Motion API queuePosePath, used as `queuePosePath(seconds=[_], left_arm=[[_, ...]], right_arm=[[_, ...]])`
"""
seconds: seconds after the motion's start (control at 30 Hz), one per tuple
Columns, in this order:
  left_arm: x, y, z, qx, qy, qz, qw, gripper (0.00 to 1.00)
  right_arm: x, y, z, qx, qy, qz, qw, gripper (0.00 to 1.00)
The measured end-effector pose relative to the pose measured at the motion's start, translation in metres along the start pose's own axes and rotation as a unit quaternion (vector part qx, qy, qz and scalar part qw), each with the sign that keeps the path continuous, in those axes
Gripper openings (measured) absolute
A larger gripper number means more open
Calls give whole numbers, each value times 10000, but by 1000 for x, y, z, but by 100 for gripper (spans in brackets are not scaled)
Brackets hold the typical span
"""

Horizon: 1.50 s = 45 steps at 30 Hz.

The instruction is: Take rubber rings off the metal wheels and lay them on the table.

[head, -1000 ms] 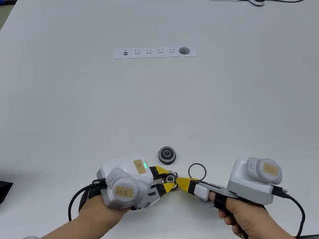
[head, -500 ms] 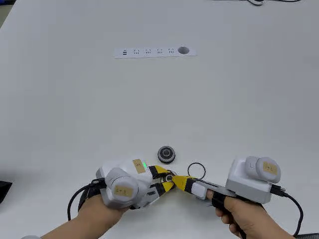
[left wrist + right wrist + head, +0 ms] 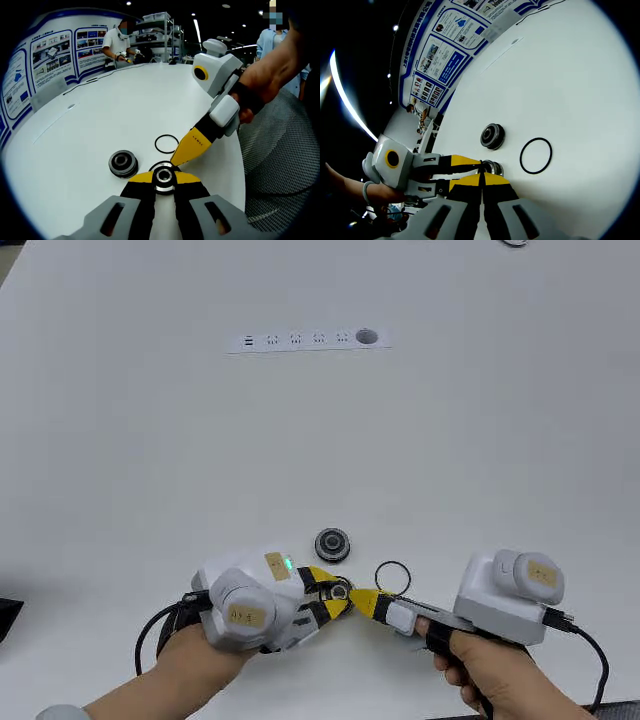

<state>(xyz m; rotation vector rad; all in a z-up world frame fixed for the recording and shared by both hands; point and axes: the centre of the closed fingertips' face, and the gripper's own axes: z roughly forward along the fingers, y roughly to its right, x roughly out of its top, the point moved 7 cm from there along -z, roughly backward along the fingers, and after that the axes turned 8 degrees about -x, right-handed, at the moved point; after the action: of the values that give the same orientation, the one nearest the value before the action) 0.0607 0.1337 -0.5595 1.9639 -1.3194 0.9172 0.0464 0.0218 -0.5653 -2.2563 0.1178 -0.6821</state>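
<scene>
Clamping a metal wheel (image 3: 164, 176) in your left gripper (image 3: 335, 596), you set the clenched right gripper (image 3: 355, 599) at its rubber ring (image 3: 161, 164); one freed ring (image 3: 393, 577) already lies on the bench (image 3: 450, 440).

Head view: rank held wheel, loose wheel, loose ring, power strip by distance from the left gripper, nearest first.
1. Held wheel, gripped by the left gripper.
2. Loose wheel ahead, loose ring right: too close to call.
3. Power strip, far back.

A wide white tabletop (image 3: 150, 460) is lit by ceiling strip lights (image 3: 196, 30); blue-bordered wall posters (image 3: 47, 52) are seen at the far left.
</scene>
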Motion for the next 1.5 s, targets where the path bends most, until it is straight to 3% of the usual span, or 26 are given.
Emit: queuePosePath(seconds=[0.3, 0.57, 0.77, 1.5], left_arm=[[0, 2, -1, -79, 32, 78, 9999, 16], [6, 3, -5, -29, 218, 154, 9996, 19], [2, -1, -7, 54, 194, 156, 9997, 23], [-6, 0, -11, 138, 81, 45, 9999, 39]], right_arm=[[1, 0, 0, -35, 21, 6, 10000, 2], [1, 2, 1, -50, 21, 11, 10000, 2], [0, 1, 0, -39, 2, 15, 10000, 2], [0, -12, -6, 155, 41, 16, 9999, 2]])
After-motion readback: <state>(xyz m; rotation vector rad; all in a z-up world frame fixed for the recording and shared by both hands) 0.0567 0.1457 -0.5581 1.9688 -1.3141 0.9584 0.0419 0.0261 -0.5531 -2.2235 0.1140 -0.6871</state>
